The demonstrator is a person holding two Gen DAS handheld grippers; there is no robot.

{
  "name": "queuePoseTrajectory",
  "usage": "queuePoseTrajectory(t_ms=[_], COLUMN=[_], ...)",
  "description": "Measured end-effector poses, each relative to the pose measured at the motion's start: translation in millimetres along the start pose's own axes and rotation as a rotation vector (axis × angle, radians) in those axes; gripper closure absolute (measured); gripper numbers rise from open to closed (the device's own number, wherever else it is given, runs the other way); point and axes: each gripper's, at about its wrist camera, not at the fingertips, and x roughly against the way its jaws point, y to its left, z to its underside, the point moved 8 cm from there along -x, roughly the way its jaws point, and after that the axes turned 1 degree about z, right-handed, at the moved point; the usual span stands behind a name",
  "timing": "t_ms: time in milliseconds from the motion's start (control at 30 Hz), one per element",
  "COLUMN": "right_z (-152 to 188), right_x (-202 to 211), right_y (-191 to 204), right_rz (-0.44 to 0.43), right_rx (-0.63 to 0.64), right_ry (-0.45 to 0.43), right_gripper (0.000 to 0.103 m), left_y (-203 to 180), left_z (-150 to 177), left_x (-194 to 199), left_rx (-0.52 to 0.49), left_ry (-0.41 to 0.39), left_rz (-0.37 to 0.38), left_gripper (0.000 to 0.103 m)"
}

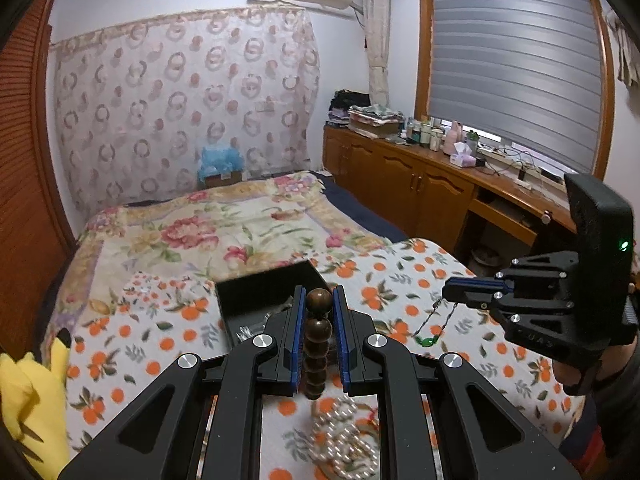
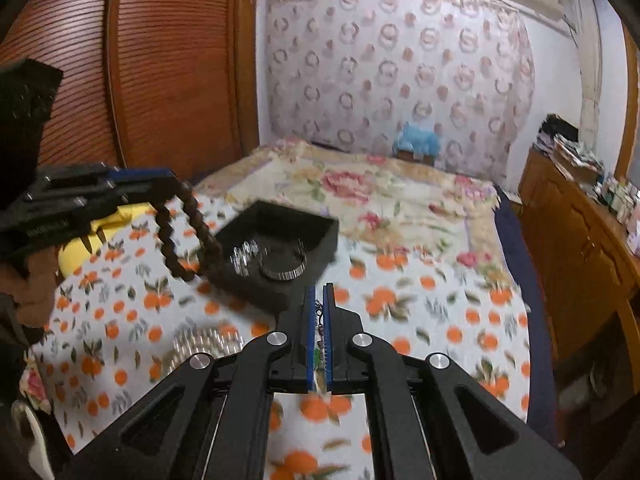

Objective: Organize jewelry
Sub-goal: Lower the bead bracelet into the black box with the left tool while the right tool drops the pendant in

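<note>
My left gripper (image 1: 319,300) is shut on a brown wooden bead bracelet (image 1: 317,344), which hangs in a loop (image 2: 188,236) in the right wrist view. My right gripper (image 2: 319,300) is shut on a thin chain necklace (image 2: 320,336) with a green pendant (image 1: 426,340) dangling below the fingertips. Both are held above the orange-print cloth (image 1: 400,280). A black open jewelry box (image 2: 280,248) sits ahead on the cloth, holding a silver bangle (image 2: 284,270) and a sparkly piece (image 2: 244,258). A pearl strand (image 1: 348,440) lies heaped on the cloth under my left gripper.
The cloth covers a small table beside a bed with a floral blanket (image 1: 240,224). A yellow plush toy (image 1: 32,396) sits at the left edge. A wooden cabinet (image 1: 420,184) with clutter runs along the right wall, a wooden wardrobe (image 2: 160,80) along the left.
</note>
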Motion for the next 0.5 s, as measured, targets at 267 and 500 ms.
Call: queuePoseTrajectory(t_ms=[267, 500], right_z=[-44.8, -53.0], right_x=[-27.7, -67.8], right_y=[7.2, 14.0], right_rz=[-0.097, -0.141], right_rx=[-0.026, -0.071], right_ry=[-0.023, 0.021], right_gripper=[0.099, 0.099], left_y=[23.1, 36.6], left_z=[-11.6, -14.3], left_x=[-24.6, -36.7], left_rx=[0.025, 0.033], left_ry=[0.013, 0.022], left_rz=[-0.033, -0.058], left_gripper=[0.091, 0.091])
